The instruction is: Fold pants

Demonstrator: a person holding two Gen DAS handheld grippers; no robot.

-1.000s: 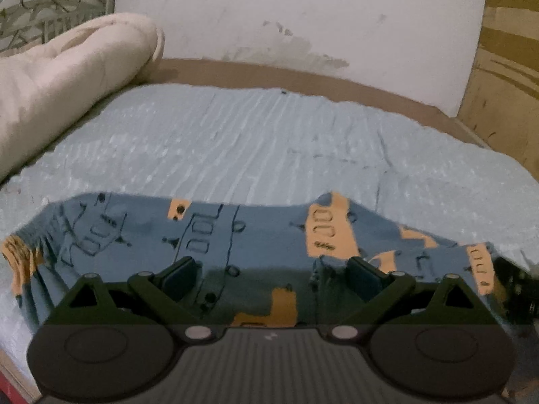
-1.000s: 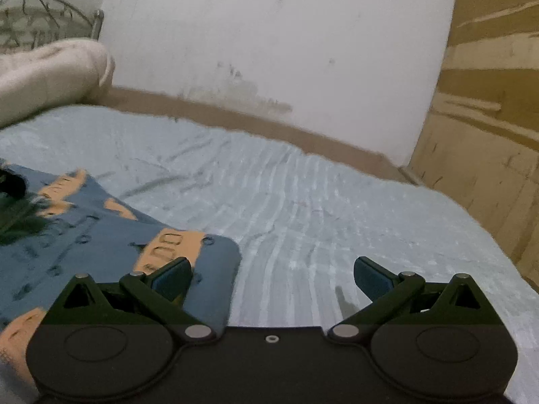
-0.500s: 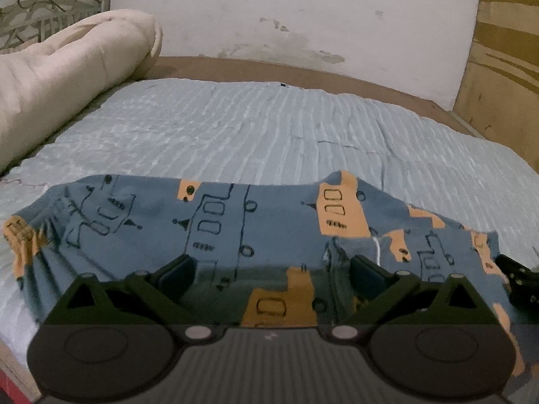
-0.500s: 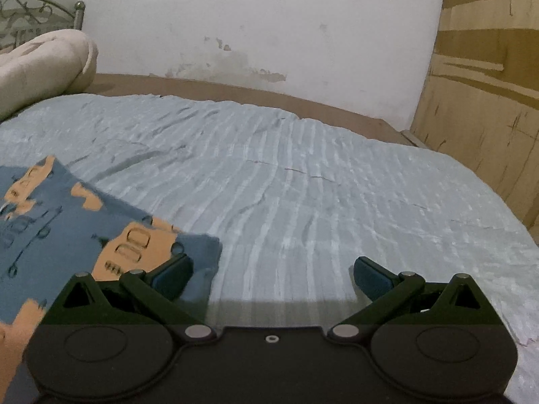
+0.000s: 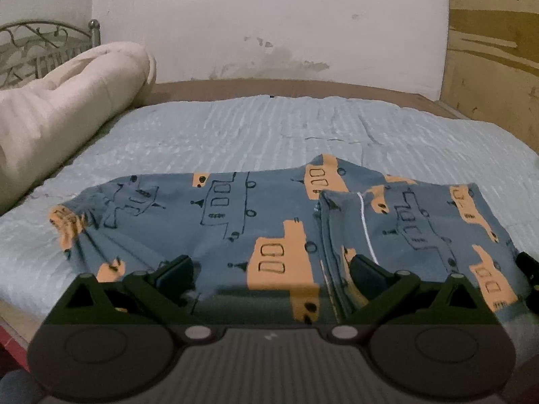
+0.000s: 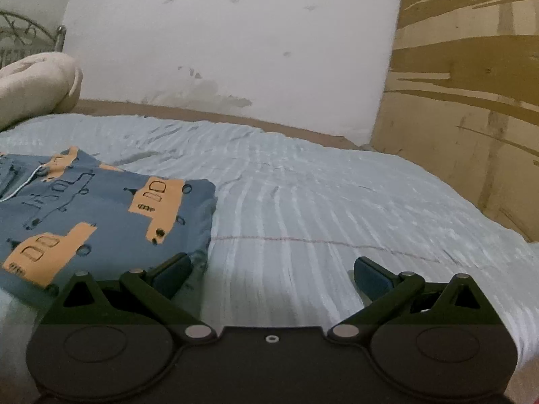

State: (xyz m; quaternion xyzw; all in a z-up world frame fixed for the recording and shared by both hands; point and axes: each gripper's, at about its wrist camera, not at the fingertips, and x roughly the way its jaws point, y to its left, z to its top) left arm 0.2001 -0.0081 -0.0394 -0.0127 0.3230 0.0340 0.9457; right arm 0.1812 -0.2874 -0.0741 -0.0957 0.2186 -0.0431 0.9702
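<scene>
Pants (image 5: 269, 222) lie flat across the near part of the light blue bedspread (image 5: 269, 128) in my left wrist view, their right portion doubled over onto the rest with a white seam line showing. My left gripper (image 5: 271, 269) hovers over the near edge, fingers spread wide and holding nothing. For the next fold I would come down on that near hem with one finger under both layers, so the upper flap does not slide off.

From the right wrist, the folded right end of the pants (image 6: 101, 208) sits to my left, its corner square on the bedspread (image 6: 337, 202). My right gripper (image 6: 271, 271) is also spread and empty; its left finger (image 6: 171, 269) is just beside the cloth's near corner. I would shift left before closing, or I risk pinching bedspread too.
</scene>
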